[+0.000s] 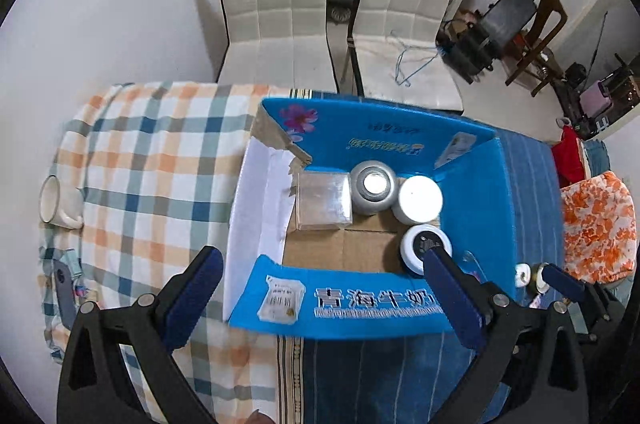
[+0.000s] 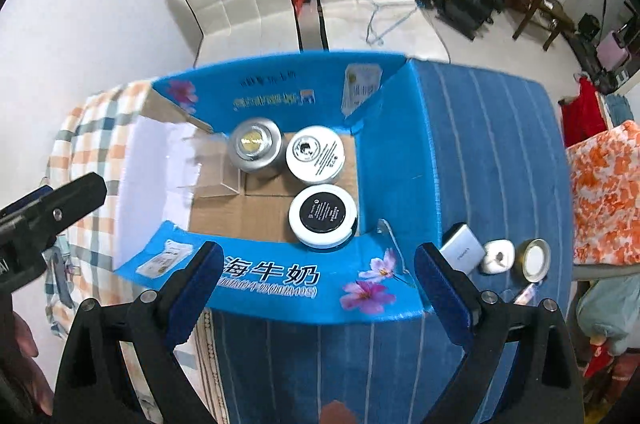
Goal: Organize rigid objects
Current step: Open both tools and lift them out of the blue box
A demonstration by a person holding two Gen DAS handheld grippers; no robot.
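A clear case (image 2: pixel 212 169), a silver tin (image 2: pixel 254 147) and two white jars (image 2: pixel 315 153) stood inside the blue carton (image 2: pixel 400 159) on the table (image 2: pixel 492 151). Beside the carton lay a small white box (image 2: pixel 462 251). Both tools, left (image 1: pixel 324 298) and right (image 2: pixel 320 290), hung above with fingers apart, empty.

The box (image 2: pixel 400 151) is cardboard: glossy blue print on its flaps, matt brown on its floor. Inside, a clear plastic case (image 2: pixel 216 167) looks smooth and shiny, the tin (image 2: pixel 256 147) is brushed grey metal, and two jars (image 2: pixel 316 153) have smooth white plastic lids. The tabletop wears woven cloth, checked (image 1: pixel 152 159) on the left, blue striped (image 2: pixel 492 151) on the right. The mug (image 1: pixel 60 201) is glossy ceramic. The far chairs (image 1: pixel 276 7) look like padded, quilted leather.
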